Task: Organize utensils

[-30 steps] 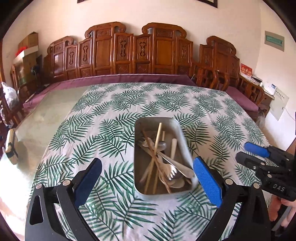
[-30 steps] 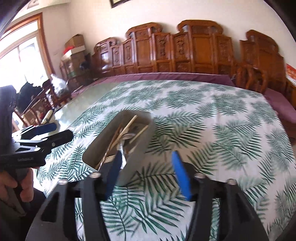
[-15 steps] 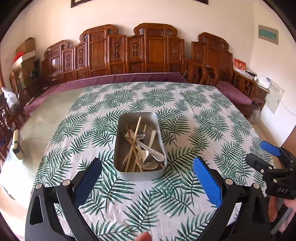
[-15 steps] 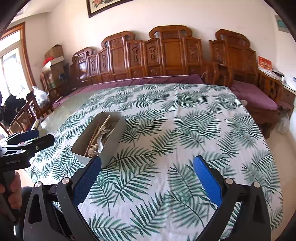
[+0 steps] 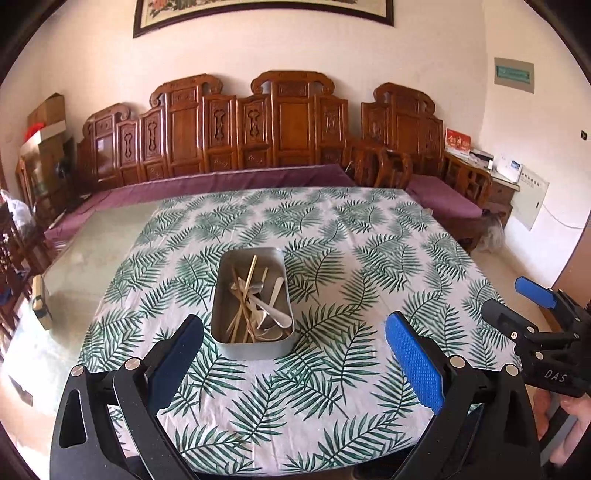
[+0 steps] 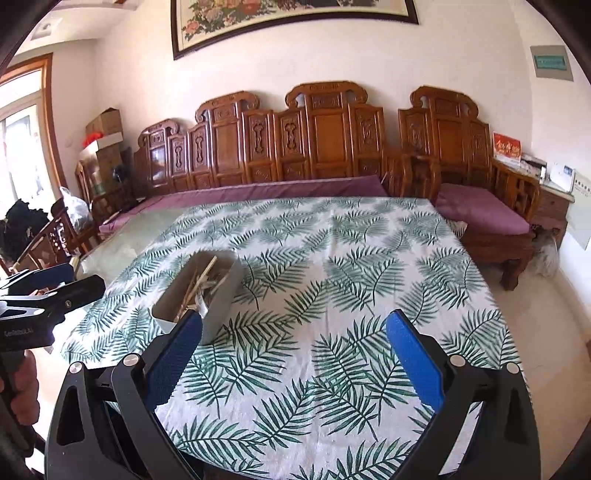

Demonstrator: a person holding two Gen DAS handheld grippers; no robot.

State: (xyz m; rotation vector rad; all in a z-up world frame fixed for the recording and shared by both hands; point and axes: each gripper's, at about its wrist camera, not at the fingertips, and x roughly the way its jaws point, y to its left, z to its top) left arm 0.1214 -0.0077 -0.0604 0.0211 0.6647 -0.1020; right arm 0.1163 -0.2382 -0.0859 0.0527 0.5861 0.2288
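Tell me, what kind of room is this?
Probably a home living room: a carved wooden sofa with purple cushions, a framed flower painting on the wall, and a table under a leaf-print cloth.

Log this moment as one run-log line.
left gripper: open, empty | right gripper: open, empty | metal tray: on tablecloth, utensils inside

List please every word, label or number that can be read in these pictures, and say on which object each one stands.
"DAS": on the black body of the right gripper, seen from the left wrist.
Small white print on the left gripper, seen from the right wrist: too blurred to read.
Green sign on the wall: too small to read.
Red card with gold characters: unreadable.
White wall panel: print too small to read.
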